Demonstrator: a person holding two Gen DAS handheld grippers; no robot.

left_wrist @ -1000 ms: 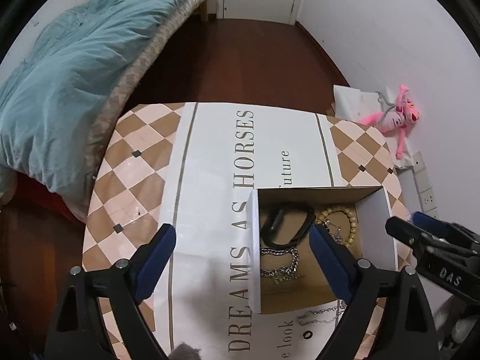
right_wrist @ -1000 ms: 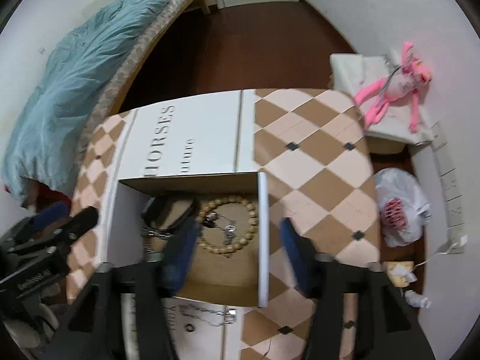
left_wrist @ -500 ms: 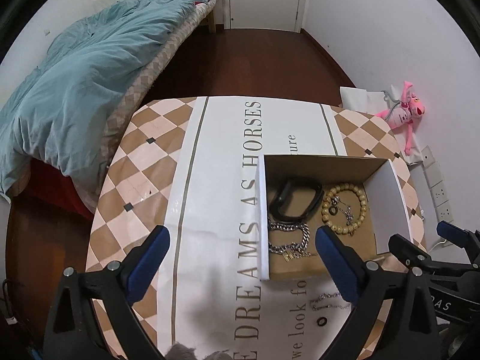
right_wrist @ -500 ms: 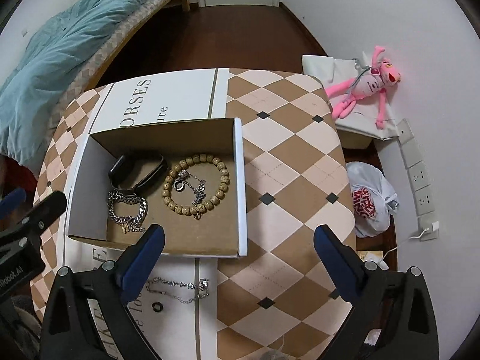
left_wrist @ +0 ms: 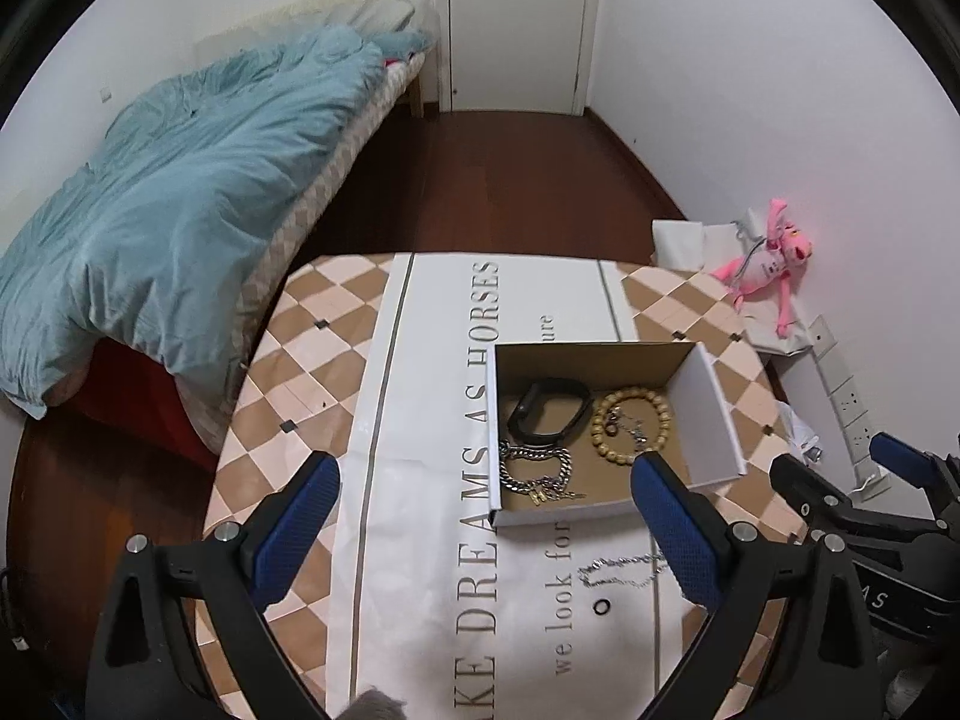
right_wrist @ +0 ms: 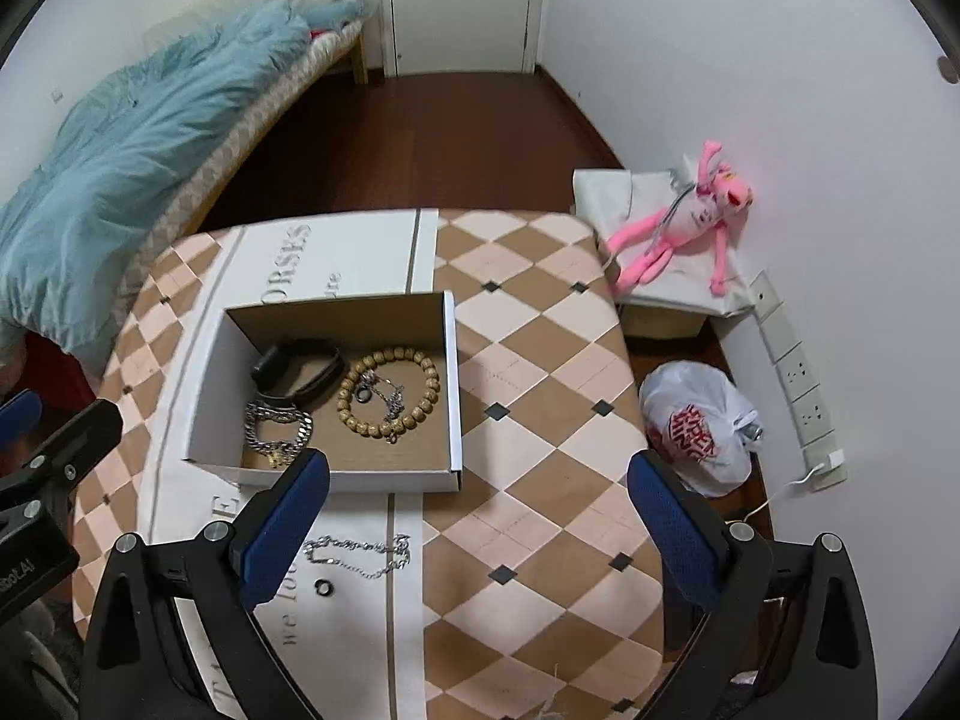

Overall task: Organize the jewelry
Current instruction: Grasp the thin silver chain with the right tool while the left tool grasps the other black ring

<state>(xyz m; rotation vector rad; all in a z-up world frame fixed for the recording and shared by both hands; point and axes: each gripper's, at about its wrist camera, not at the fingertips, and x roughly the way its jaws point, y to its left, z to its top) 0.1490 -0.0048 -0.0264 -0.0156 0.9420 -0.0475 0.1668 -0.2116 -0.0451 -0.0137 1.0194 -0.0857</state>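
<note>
An open cardboard box [right_wrist: 450, 378] [left_wrist: 717, 414] stands on the table. It holds a black band [right_wrist: 297, 369] [left_wrist: 549, 411], a wooden bead bracelet [right_wrist: 387, 384] [left_wrist: 630, 426] with a small silver piece inside its loop, and a chunky silver chain [right_wrist: 279, 429] [left_wrist: 537, 471]. A thin silver chain [right_wrist: 357, 555] [left_wrist: 618, 570] and a small black ring [right_wrist: 323, 588] [left_wrist: 602, 607] lie on the table in front of the box. My left gripper [left_wrist: 483, 528] and right gripper [right_wrist: 477, 525] are both open and empty, held above the table near the box's front.
The table has a checkered cloth [right_wrist: 540, 372] with a white lettered runner [left_wrist: 420, 480]. A bed with a teal duvet [left_wrist: 180, 192] is to the left. A pink plush toy [right_wrist: 678, 222] and a white plastic bag [right_wrist: 699, 426] lie by the right wall.
Both grippers have pulled back and risen away from the box. The right gripper has opened wide. The thin chain and the ring in front of the box have come into view.
</note>
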